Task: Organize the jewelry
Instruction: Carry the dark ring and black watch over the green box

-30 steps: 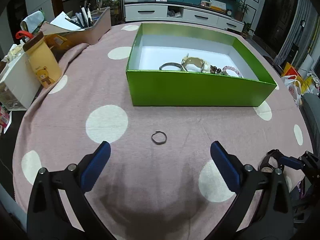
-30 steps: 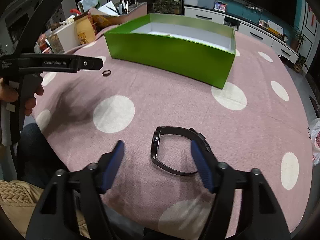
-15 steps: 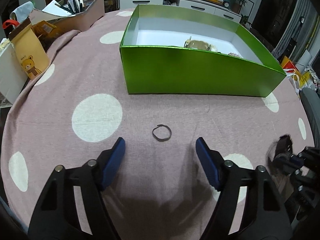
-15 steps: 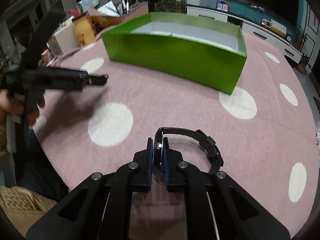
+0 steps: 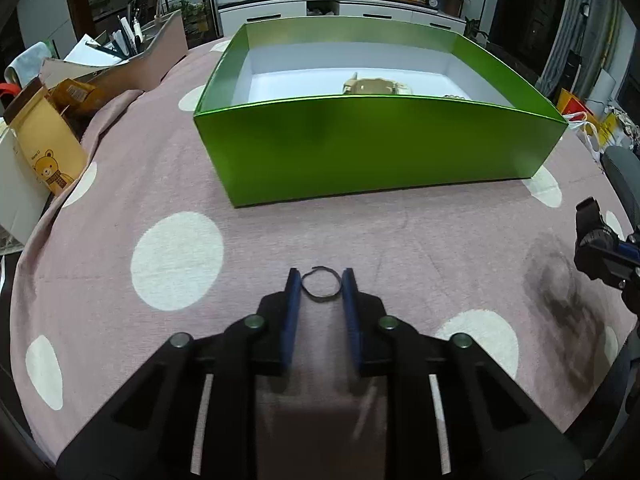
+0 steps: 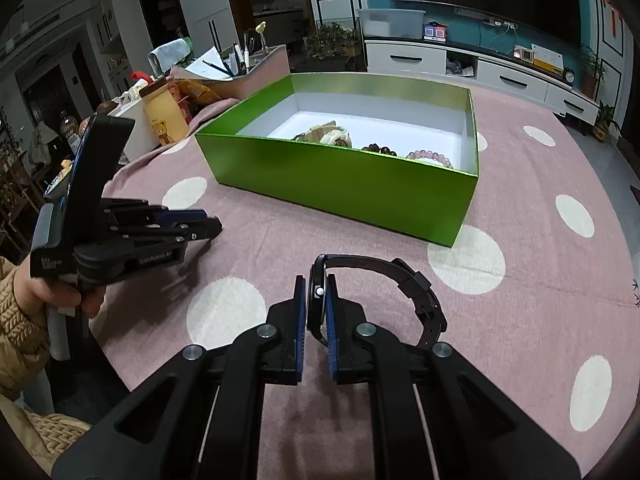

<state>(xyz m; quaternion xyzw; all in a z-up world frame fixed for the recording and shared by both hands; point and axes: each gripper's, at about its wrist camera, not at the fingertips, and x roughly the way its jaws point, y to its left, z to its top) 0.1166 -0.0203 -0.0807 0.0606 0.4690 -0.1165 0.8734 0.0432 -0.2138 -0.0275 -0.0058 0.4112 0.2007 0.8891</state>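
A thin dark ring bracelet (image 5: 319, 285) lies on the pink dotted tablecloth, squeezed between the blue pads of my left gripper (image 5: 320, 280), which is shut on it. My right gripper (image 6: 316, 286) is shut on the case of a black watch (image 6: 404, 276) and holds it a little above the cloth; its strap loops off to the right. The green box (image 5: 360, 148) stands behind; it holds a beige watch (image 5: 376, 86). In the right wrist view the box (image 6: 340, 176) also shows bead bracelets (image 6: 430, 157). The left gripper (image 6: 212, 228) shows at left there.
A yellow bear pouch (image 5: 44, 152), a cardboard tray with pens (image 5: 132, 60) and white boxes stand at the table's left edge. A white TV cabinet (image 6: 480, 68) stands behind the table. The table edge curves close on both sides.
My left gripper moved forward and closed onto the ring bracelet. My right gripper closed on the black watch and lifted it off the cloth towards the box.
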